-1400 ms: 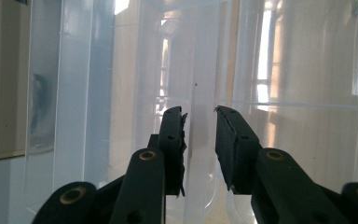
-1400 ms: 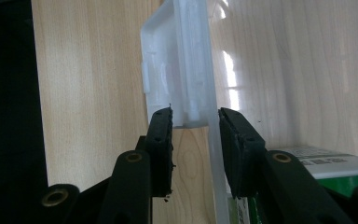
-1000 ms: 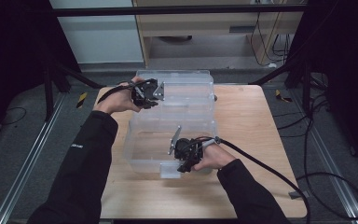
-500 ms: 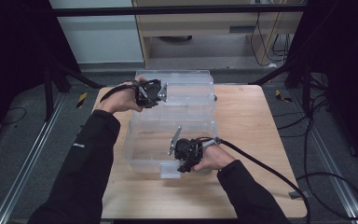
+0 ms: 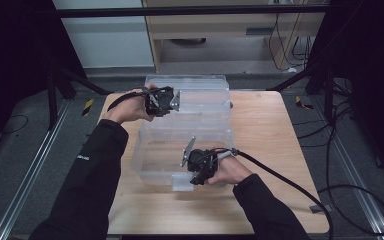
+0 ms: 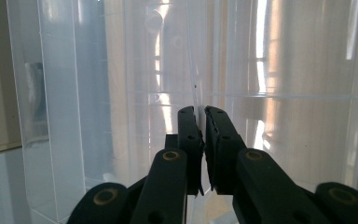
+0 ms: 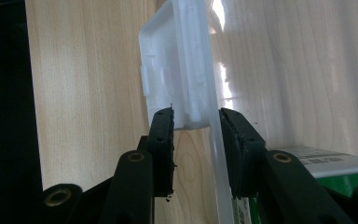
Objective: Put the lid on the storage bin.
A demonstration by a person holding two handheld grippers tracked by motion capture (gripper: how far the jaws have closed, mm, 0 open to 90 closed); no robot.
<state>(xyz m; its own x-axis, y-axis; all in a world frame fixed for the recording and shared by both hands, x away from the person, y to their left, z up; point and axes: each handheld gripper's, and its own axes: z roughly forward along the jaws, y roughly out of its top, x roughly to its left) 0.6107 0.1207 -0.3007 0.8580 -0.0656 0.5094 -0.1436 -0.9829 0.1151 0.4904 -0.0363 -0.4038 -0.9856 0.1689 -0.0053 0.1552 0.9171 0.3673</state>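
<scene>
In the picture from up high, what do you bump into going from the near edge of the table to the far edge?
Bare wooden table → right gripper on the latch → clear box → left gripper on the open lid.

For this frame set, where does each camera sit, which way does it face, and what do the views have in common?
High view: above the person's side, looking forward and down on the wooden table; both forearms, left gripper, right gripper.
Left gripper view: on the left gripper, facing along its jaws, pinched on the clear box's lid.
Right gripper view: on the right gripper, jaws around the front latch.
Shared: clear box.
</scene>
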